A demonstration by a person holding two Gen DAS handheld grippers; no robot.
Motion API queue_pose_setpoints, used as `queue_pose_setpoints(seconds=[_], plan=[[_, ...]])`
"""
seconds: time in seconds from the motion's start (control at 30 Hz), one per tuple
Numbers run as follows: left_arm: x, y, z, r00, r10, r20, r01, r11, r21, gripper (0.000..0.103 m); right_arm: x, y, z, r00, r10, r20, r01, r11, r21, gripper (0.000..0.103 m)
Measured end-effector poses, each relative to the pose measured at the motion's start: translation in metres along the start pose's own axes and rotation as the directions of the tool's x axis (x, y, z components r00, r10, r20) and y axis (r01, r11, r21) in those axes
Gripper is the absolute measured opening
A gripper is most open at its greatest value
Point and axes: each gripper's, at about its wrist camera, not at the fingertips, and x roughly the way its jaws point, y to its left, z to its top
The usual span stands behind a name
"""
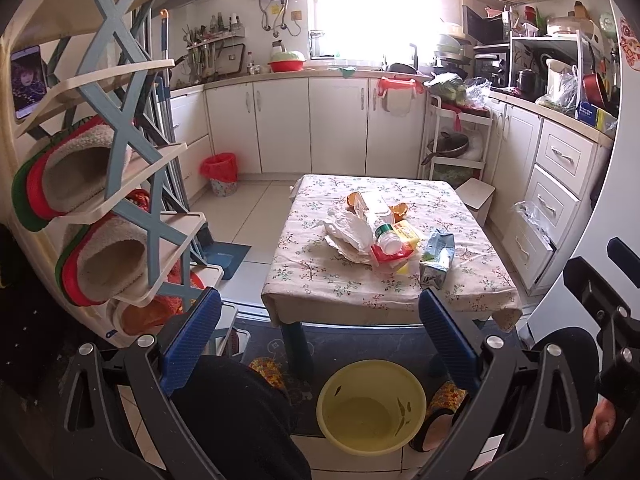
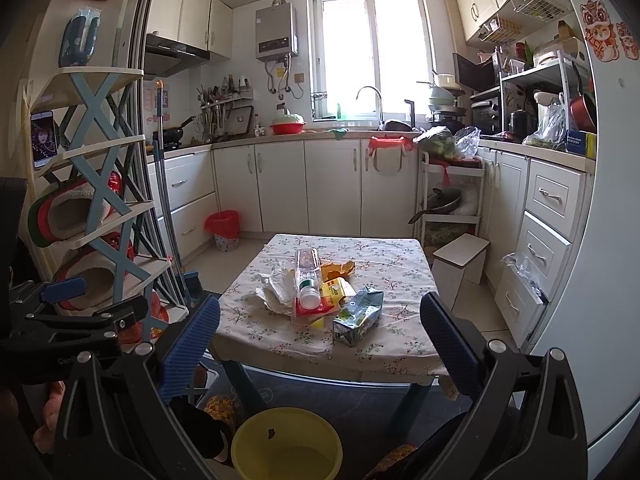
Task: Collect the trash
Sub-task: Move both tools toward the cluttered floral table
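Note:
A low table with a floral cloth (image 1: 312,280) (image 2: 384,344) carries a heap of trash: crumpled white paper (image 1: 348,232) (image 2: 276,288), a clear plastic bottle with a white cap (image 1: 380,220) (image 2: 308,276), orange peel (image 1: 399,209) (image 2: 340,268), red and yellow wrappers (image 1: 394,254) (image 2: 334,294) and a silver-blue carton (image 1: 437,258) (image 2: 358,316). A yellow basin (image 1: 372,406) (image 2: 286,446) sits on the floor in front of the table. My left gripper (image 1: 320,334) and right gripper (image 2: 320,346) are both open, empty, held short of the table's near edge.
A slipper rack (image 1: 120,168) (image 2: 96,208) stands close on the left. A bin with a red liner (image 1: 220,174) (image 2: 225,230) is by the far cabinets. A white stool (image 1: 476,196) (image 2: 460,260) and drawers flank the table's right. Slippered feet rest beside the basin.

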Motion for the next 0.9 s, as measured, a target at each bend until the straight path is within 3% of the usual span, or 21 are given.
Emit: queue_pose_setpoints(seconds=[0.9], plan=[[0.077, -0.015, 0.020, 0.998, 0.004, -0.069, -0.003, 1.000, 0.013, 0.095, 0.062, -0.013, 0.004, 0.998, -0.007, -0.064, 0.008, 1.000, 0.013, 0.096]])
